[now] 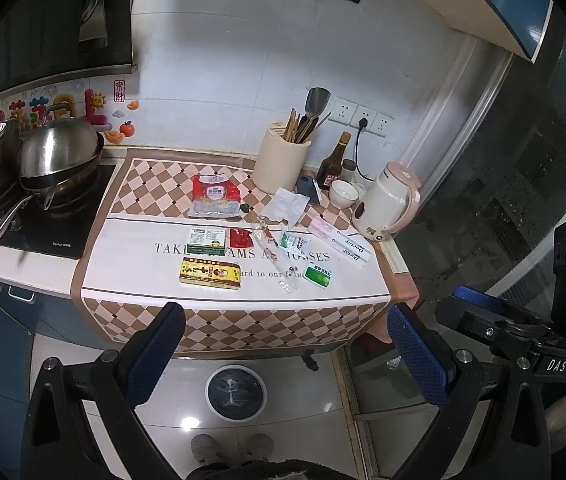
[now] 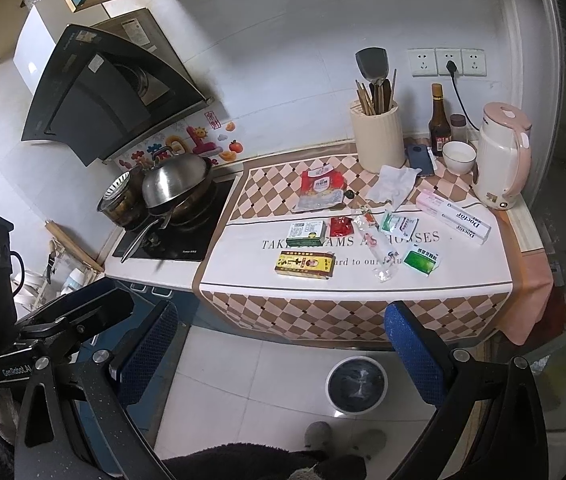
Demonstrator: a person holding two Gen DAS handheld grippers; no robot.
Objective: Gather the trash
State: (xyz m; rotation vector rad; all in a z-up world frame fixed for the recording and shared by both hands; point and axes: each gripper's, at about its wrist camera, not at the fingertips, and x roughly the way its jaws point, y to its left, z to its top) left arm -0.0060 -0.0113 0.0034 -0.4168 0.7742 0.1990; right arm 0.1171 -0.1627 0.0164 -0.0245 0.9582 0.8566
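Observation:
Trash lies on the cloth-covered counter (image 1: 131, 264): a yellow box (image 1: 210, 273), a green-and-white box (image 1: 207, 238), a red sachet (image 1: 240, 237), a red-and-clear bag (image 1: 214, 196), a crumpled tissue (image 1: 285, 205), a clear wrapper (image 1: 277, 258), green packets (image 1: 317, 275) and a long white box (image 1: 341, 242). The yellow box (image 2: 305, 266) and tissue (image 2: 393, 182) also show in the right wrist view. A round bin (image 1: 236, 391) with a black liner stands on the floor below; it also shows in the right wrist view (image 2: 356, 383). My left gripper (image 1: 283, 350) and right gripper (image 2: 283, 350) are both open and empty, held back from the counter above the floor.
A stove (image 1: 55, 220) with a wok (image 1: 59, 156) and pot is at the left. A utensil holder (image 1: 281, 162), sauce bottle (image 1: 333, 162), white bowl (image 1: 343, 193), phone (image 2: 421, 160) and pink kettle (image 1: 389, 202) stand along the back and right. A glass door (image 1: 523, 160) is at the right.

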